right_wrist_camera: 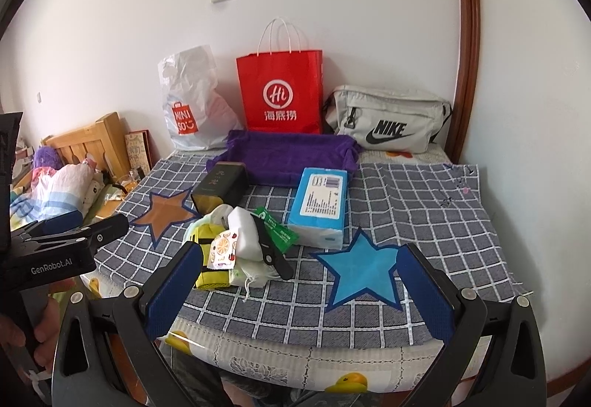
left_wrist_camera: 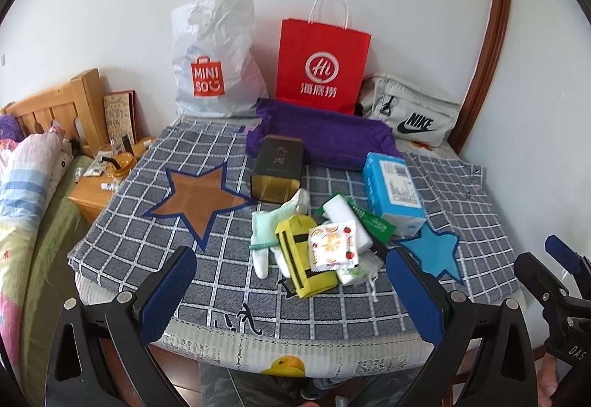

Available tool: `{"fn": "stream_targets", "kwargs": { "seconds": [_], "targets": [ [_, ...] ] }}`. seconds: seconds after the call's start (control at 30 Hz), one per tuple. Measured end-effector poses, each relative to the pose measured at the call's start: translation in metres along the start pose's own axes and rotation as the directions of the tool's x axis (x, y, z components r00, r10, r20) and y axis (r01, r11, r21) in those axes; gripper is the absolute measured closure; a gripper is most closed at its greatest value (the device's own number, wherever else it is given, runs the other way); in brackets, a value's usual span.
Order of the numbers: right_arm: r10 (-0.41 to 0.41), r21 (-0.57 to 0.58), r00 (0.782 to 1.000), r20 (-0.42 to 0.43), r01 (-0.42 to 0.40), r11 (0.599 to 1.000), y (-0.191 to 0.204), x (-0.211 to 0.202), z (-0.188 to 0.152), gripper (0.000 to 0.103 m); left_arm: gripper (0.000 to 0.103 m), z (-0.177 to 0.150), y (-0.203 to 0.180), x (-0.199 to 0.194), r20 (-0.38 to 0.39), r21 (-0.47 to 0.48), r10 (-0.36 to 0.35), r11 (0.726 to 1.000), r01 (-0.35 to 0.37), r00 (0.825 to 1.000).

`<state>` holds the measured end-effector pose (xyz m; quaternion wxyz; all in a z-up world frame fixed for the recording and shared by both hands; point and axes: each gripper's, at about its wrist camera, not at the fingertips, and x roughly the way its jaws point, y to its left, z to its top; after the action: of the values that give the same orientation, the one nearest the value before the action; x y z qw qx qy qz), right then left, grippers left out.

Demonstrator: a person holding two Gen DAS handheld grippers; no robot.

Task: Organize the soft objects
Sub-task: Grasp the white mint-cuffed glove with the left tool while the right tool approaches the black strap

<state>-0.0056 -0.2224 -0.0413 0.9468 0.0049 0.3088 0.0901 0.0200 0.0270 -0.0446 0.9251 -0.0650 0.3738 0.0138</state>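
Presently both hand-held grippers, left [left_wrist_camera: 291,300] & right [right_wrist_camera: 299,292], hang wide open, empty, above the table's near edge; the soft pile w/ yellow fabric pouch [left_wrist_camera: 304,259] sits at 12 o'clock, probably bound for the purple cloth tray [left_wrist_camera: 325,137].

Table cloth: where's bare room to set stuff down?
Free: the checked cloth right of the tissue pack, the brown star and the grid left of it, and the strip in front of the blue star. Crowded: the soft pile mid-table, with the dark tin and purple tray behind.
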Motion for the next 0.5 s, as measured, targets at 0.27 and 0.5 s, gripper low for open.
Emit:
{"fn": "stream_targets", "kwargs": {
  "seconds": [0.27,0.5],
  "targets": [
    [0.01,0.01,0.997,-0.077,-0.01,1.0,-0.003,0.049,-0.016,0.0,0.001,-0.015,0.03,0.064,-0.114,-0.055,0.055,0.997,-0.061,0.992],
    [0.019,0.062,0.991,-0.131,-0.011,0.998,-0.018,0.097,-0.031,0.002,0.002,-0.016,0.047,0.109,-0.162,-0.095,0.07,0.992,-0.086,0.984]
  ]
}}
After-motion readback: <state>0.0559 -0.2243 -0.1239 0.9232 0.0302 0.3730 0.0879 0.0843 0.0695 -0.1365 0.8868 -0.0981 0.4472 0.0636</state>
